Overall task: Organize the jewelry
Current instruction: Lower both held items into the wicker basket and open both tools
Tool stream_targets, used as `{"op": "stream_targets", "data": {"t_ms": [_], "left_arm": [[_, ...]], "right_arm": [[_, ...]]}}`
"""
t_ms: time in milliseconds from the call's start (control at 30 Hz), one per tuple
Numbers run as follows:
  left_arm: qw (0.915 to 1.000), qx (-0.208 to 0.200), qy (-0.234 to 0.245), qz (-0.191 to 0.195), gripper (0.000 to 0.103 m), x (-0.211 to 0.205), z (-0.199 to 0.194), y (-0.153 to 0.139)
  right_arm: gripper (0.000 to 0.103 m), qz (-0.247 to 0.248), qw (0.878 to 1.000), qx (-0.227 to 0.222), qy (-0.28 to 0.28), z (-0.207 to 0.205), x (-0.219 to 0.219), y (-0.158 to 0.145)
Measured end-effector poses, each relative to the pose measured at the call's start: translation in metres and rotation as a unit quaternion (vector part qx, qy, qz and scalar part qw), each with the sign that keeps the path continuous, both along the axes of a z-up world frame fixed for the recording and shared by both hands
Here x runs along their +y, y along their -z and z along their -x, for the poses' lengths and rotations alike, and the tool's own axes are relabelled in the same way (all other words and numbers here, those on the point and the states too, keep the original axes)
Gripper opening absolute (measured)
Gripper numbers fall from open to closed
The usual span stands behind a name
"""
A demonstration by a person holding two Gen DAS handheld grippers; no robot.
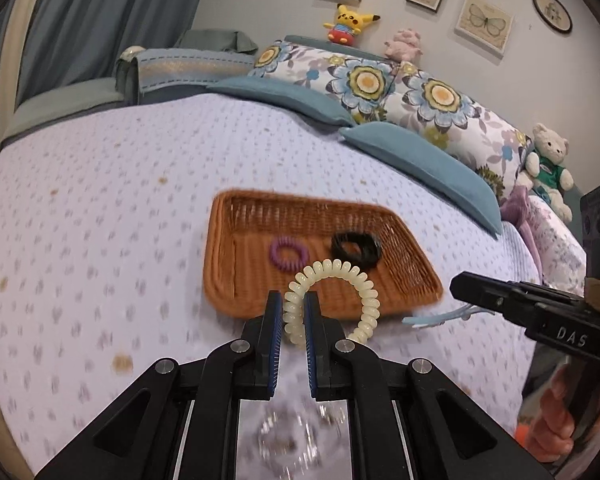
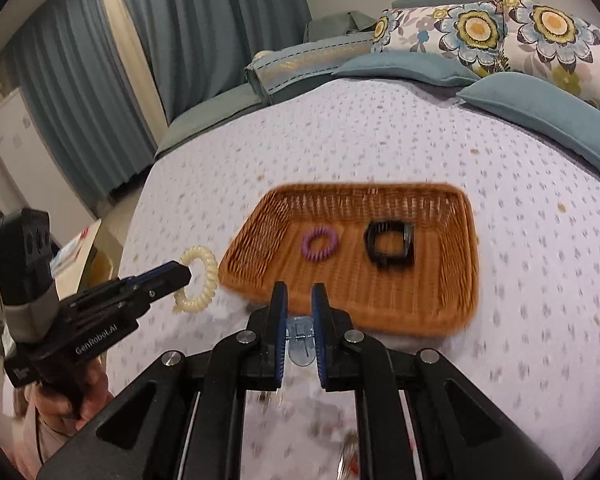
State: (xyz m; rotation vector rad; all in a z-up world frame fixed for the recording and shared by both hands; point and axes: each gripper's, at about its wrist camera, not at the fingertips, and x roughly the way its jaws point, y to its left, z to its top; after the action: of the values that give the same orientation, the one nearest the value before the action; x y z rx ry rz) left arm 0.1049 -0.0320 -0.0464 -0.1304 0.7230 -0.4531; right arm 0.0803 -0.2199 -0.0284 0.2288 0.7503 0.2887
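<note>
The left tongs point(image 1: 293, 312) are nearly closed and pinch a cream spiral hair tie point(image 1: 332, 300) between the blue pads; the loop of the tie stands up in front of them. The right tongs point(image 2: 300, 312) are also narrow and grip a small light blue hair clip point(image 2: 300, 340). Both pairs of tongs hang above the bed point(image 1: 100, 200), which has a pale dotted cover. Just ahead of them a flat brown wicker basket point(image 2: 420, 304) lies on the cover. Inside the basket there are a purple spiral hair tie point(image 2: 320, 244) and a black hair tie point(image 2: 390, 246), lying apart from each other. Blue pillows point(image 1: 420, 160) and flowered cushions point(image 1: 380, 84) are at the head of the bed.
</note>
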Motion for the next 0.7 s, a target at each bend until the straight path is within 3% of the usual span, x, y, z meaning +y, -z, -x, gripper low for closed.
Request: {"op": "stream_targets", "data": {"t_ms": [200, 367, 700], "left_arm": [[0.9999, 0.011, -0.005, -0.002, 0.01, -0.016, -0.056, 0.009], [0.999, 0.043, -0.009, -0.013, 0.01, -0.029, -0.103, 0.037], [0.9969, 0.069, 0.0, -0.039, 0.01, -0.057, -0.131, 0.07]], "right_arm": [[0.014, -0.032, 0.999, 0.024, 0.023, -0.068, -0.005, 0.017], [0.014, -0.034, 0.998, 0.046, 0.039, -0.115, -0.002, 0.042], [0.014, -0.003, 0.997, 0.06, 0.048, -0.165, 0.007, 0.07]]}}
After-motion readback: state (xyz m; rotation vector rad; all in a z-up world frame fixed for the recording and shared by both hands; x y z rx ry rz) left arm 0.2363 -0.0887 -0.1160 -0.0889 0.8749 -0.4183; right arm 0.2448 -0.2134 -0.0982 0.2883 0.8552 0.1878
